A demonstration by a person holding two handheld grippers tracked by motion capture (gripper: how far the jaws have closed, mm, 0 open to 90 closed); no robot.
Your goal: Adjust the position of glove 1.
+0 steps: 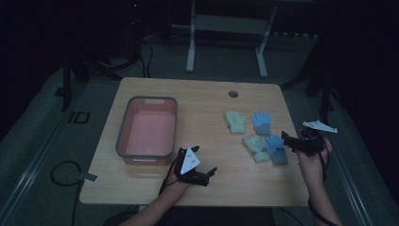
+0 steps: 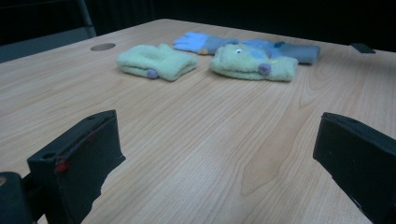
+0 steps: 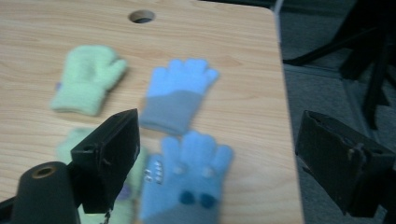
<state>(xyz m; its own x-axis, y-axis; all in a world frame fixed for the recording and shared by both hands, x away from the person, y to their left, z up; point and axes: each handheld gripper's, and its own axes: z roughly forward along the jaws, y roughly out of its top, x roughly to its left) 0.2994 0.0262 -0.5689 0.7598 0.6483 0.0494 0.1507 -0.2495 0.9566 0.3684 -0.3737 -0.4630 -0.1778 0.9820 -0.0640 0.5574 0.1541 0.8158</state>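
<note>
Four small knitted gloves lie on the right part of the wooden table [image 1: 197, 101]: a green mitten [image 1: 235, 121], a blue glove [image 1: 261, 122], a second green mitten [image 1: 255, 147] and a second blue glove [image 1: 276, 149]. My right gripper [image 1: 286, 140] hovers just right of the near blue glove, jaws wide open and empty. In the right gripper view the gripper [image 3: 219, 135] stands over the near blue glove [image 3: 187, 182], with the far blue glove [image 3: 180, 91] and green mitten [image 3: 86, 77] beyond. My left gripper [image 1: 205, 159] is open low over bare wood, facing the mittens [image 2: 156, 60] [image 2: 252, 63].
A grey-rimmed pink bin [image 1: 123, 127] stands empty at the table's left. A round cable hole [image 1: 233, 93] is near the far edge. The table's right edge [image 3: 280, 93] runs close to the gloves. A white frame [image 1: 190, 52] stands on the floor behind.
</note>
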